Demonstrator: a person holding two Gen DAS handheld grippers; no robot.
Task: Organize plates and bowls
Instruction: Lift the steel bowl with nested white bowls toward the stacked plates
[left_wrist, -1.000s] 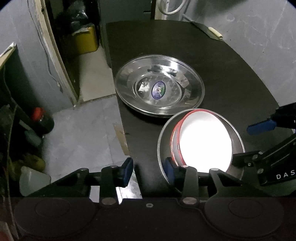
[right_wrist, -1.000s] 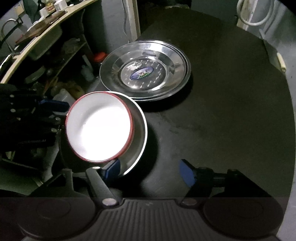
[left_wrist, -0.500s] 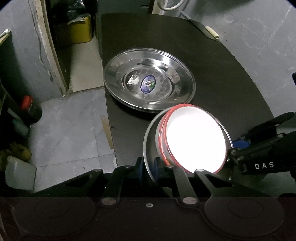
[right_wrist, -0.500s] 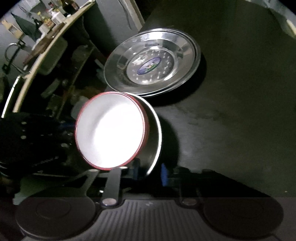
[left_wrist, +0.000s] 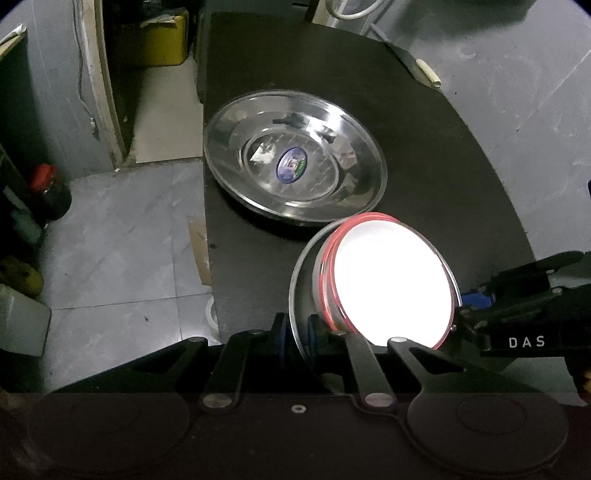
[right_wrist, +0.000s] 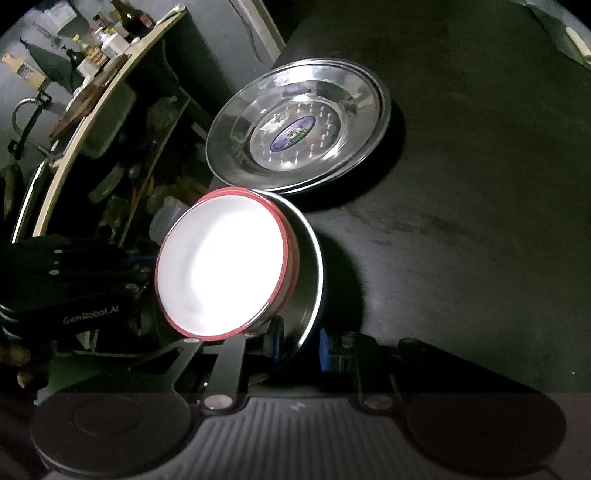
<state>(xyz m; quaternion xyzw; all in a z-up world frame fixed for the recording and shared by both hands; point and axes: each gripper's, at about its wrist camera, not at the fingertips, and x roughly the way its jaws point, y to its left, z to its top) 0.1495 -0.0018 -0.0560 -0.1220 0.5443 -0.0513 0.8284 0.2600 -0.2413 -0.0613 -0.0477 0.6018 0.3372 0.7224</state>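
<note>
I have both sets of fingers pinched thin on opposite rims of the steel bowl (left_wrist: 301, 280), left gripper (left_wrist: 295, 334) and right gripper (right_wrist: 297, 341) sharing its weight so it tips without slipping; nested inside sits a glossy white, red-rimmed bowl (left_wrist: 391, 284). Beyond (sticker still on), mirror-bright plates (left_wrist: 295, 166) rest stacked on the matte black table (left_wrist: 424, 140).

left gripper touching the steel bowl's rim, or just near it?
Touching. The left wrist view shows the left gripper shut on the steel bowl, a blue pad on each side of its rim with no gap.
</note>
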